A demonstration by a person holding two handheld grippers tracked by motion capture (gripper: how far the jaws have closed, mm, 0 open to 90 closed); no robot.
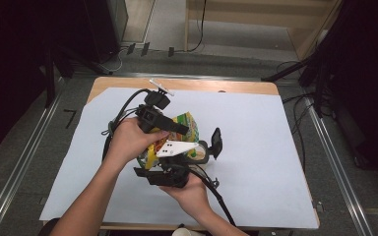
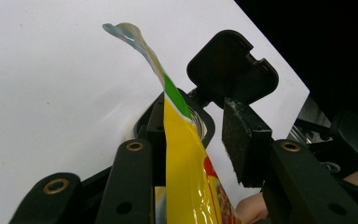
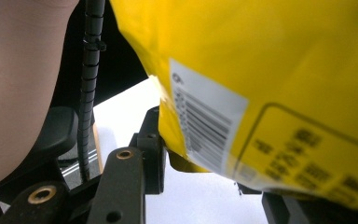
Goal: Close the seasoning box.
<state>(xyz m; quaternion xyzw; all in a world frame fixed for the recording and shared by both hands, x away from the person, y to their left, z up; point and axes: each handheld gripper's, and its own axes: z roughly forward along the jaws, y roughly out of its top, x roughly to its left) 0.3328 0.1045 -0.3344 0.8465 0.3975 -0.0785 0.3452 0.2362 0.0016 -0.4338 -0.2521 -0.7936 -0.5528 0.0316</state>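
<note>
Left tool [image 2: 193, 154] gripping yellow packet [image 2: 186, 158], lidded container [image 1: 207, 150] beside

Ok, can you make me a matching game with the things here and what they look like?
Things:
1. packet
2. flip lid
3. sheet
4. barcode label

What they look like:
A. pale, spread flat over the table
B. white with black stripes, stuck on the packet
C. yellow with a green band
D. black, flipped open

Pairs: 1-C, 2-D, 3-A, 4-B
</note>
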